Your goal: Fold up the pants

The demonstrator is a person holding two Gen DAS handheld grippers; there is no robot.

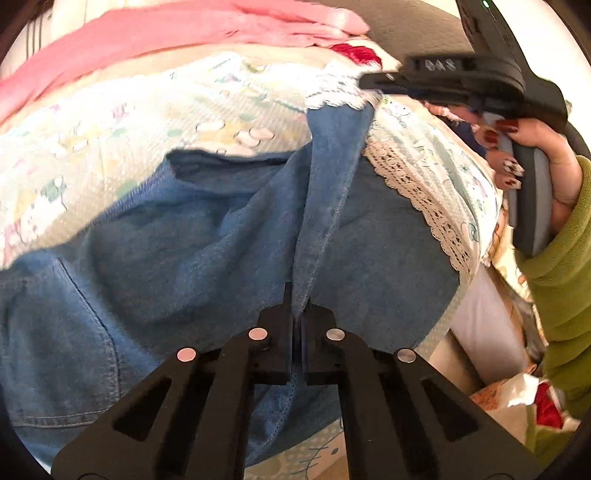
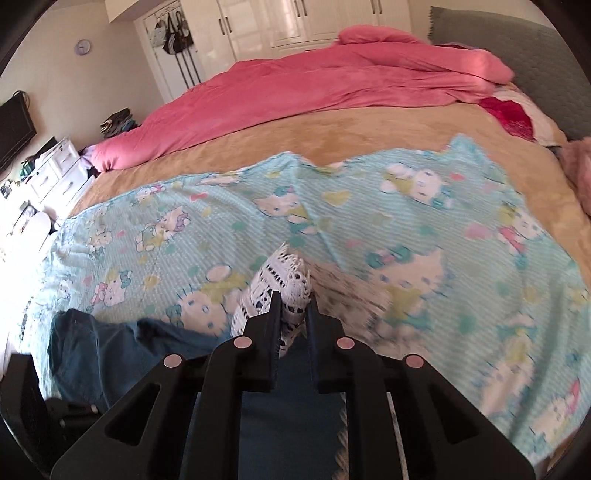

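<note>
- The left gripper (image 1: 300, 314) is clenched on a seamed fold of the blue denim pants (image 1: 207, 236), its jaws pressed together with the cloth pinched between them.
- The pants lie spread on the bed over a cartoon-cat sheet (image 2: 406, 229); in the left wrist view a patch pocket (image 1: 74, 325) lies at the near left, and a ridge of denim runs from the left jaws up toward the right gripper.
- The right gripper (image 2: 293, 308) grasps the white lace trim (image 2: 284, 280) at the pants hem; its jaws stand slightly apart with the lace bunched between them, and dark denim shows below.
- In the left wrist view the right gripper (image 1: 373, 83) is raised above the sheet, held by a hand (image 1: 535, 158) with red painted nails and a green sleeve (image 1: 561, 277).
- A lace-edged hem (image 1: 417, 199) lies along the right side of the denim, near the bed's right edge.
- Beyond the sheet's far edge a bare tan blanket (image 2: 332, 133) gives open room across the middle of the bed.
- A pink duvet (image 2: 295, 88) is heaped along the far edge, with white wardrobes (image 2: 295, 18) behind it.
</note>
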